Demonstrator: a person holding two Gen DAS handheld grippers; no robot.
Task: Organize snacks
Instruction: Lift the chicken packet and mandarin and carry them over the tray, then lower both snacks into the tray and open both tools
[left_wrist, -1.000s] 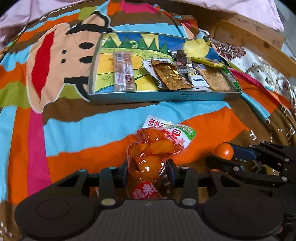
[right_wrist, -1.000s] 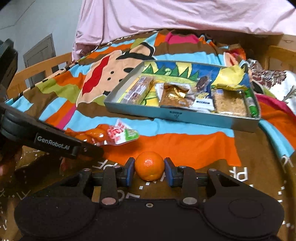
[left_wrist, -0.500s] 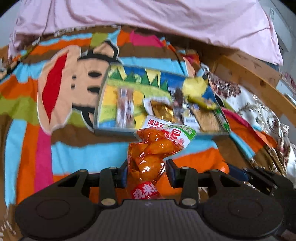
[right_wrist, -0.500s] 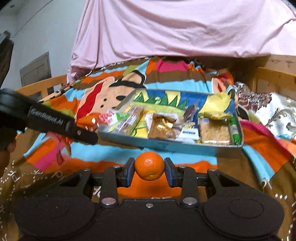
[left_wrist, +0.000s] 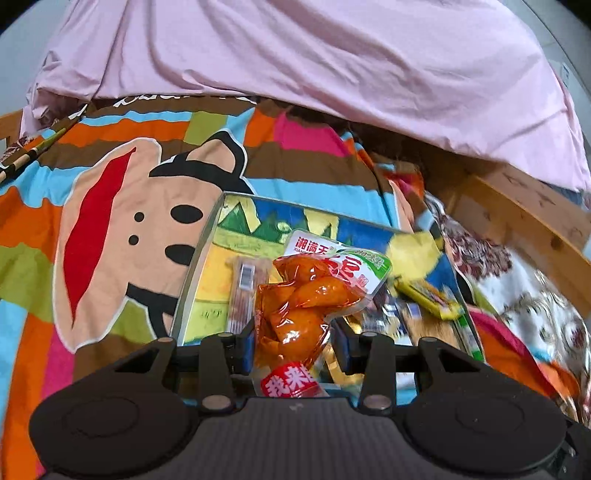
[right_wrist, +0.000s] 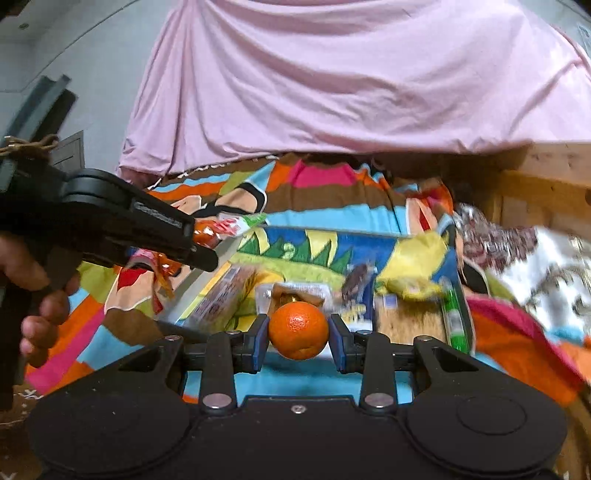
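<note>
Left gripper (left_wrist: 295, 345) clamped on an orange snack pouch (left_wrist: 310, 306), red-and-white label at the bottom, green-and-white header at the top, held upright above the near edge of a metal tray (left_wrist: 192, 273). Right gripper (right_wrist: 298, 341) closed around a small mandarin orange (right_wrist: 298, 330), pinched between two blue-lined pads (right_wrist: 258, 343) and raised over the tray's near side. Seen from the right wrist, left gripper out to the left with a bare hand (right_wrist: 40, 295) on its handle, pouch poking out past its tips over the tray's left rim.

Inside the tray, on a printed landscape lining: a long wrapped bar (left_wrist: 242, 295) at left, a crumpled yellow packet (right_wrist: 417, 266) at the far right corner, a green tube (right_wrist: 456, 317) along the right wall, a tan biscuit-like slab (right_wrist: 406, 321) beside it; other small wrappers blurred. Tray resting on a striped cartoon-monkey blanket (left_wrist: 110, 236), pink sheet (left_wrist: 295, 55) bunched behind, wooden bed frame (left_wrist: 524, 218) at right.
</note>
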